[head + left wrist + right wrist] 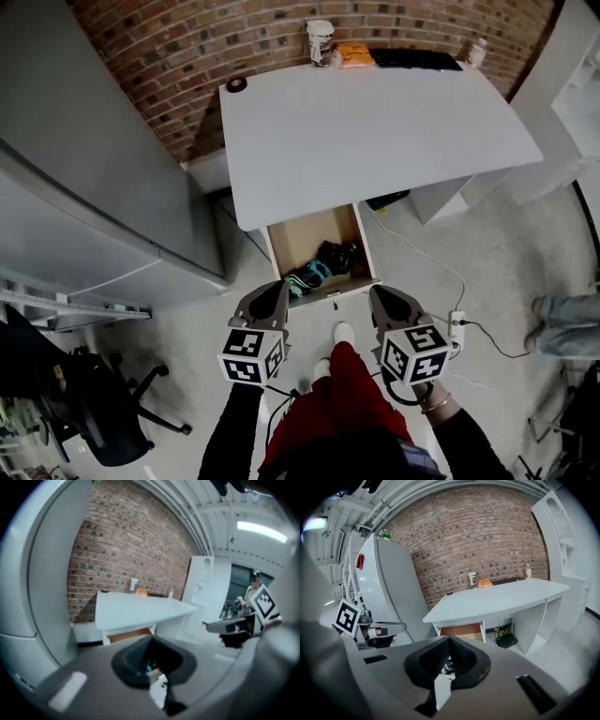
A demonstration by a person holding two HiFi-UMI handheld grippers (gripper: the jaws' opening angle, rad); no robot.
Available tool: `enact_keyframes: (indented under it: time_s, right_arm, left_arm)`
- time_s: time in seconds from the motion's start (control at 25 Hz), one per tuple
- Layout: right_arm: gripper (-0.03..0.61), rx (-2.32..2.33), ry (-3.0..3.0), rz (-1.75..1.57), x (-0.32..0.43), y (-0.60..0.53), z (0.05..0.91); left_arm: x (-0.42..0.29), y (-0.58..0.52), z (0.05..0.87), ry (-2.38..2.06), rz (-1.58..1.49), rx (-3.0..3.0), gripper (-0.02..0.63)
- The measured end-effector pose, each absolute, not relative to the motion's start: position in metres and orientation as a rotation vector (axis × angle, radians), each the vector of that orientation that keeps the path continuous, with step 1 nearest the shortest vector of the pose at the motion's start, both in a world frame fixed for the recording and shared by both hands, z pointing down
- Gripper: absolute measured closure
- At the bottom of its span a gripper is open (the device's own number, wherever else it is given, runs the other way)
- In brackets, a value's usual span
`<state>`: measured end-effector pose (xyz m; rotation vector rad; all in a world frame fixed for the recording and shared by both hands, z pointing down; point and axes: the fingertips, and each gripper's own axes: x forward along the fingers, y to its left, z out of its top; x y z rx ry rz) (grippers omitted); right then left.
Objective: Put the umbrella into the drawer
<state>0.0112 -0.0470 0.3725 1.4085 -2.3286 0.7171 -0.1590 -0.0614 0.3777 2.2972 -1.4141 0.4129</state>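
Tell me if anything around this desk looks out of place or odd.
Only the drawer under the white desk stands out: it hangs pulled open, with the folded umbrella lying across its front end. Nothing looks spilled or damaged.

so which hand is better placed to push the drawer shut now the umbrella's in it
Left, but only just. Both tools are shut and empty, one at each end of the front of the open drawer. The left tool overlaps its corner; the right tool sits just beside its own.
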Motion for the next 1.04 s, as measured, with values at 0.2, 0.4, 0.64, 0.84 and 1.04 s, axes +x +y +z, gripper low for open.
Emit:
enact_keyframes:
  time_s: [0.2, 0.4, 0.64, 0.84, 1.04]
  right_arm:
    - [0.571, 1.456, -2.396, 0.652, 0.013, -0.034, 0.345]
    - [0.571, 1.499, -2.423, 0.606, 0.013, -0.022, 0.33]
    - [0.571, 1.552, -2.457, 0.555, 0.015, -0.002, 0.313]
    - [0.571, 1.591, -2.514, 0.496, 0.019, 0.011, 0.291]
    - [0.571, 1.635, -2.546, 0.481, 0.033, 0.027, 0.272]
  left_arm:
    - [-0.165, -0.042, 0.361, -1.46, 0.353, 2.289, 0.611]
    - [-0.174, -0.026, 0.345, -1.492, 0.305, 2.302, 0.611]
    - [-0.18, -0.005, 0.323, -1.538, 0.227, 2.315, 0.611]
    - [-0.187, 0.01, 0.304, -1.581, 0.161, 2.325, 0.611]
    - [-0.185, 0.024, 0.282, -1.612, 0.097, 2.341, 0.611]
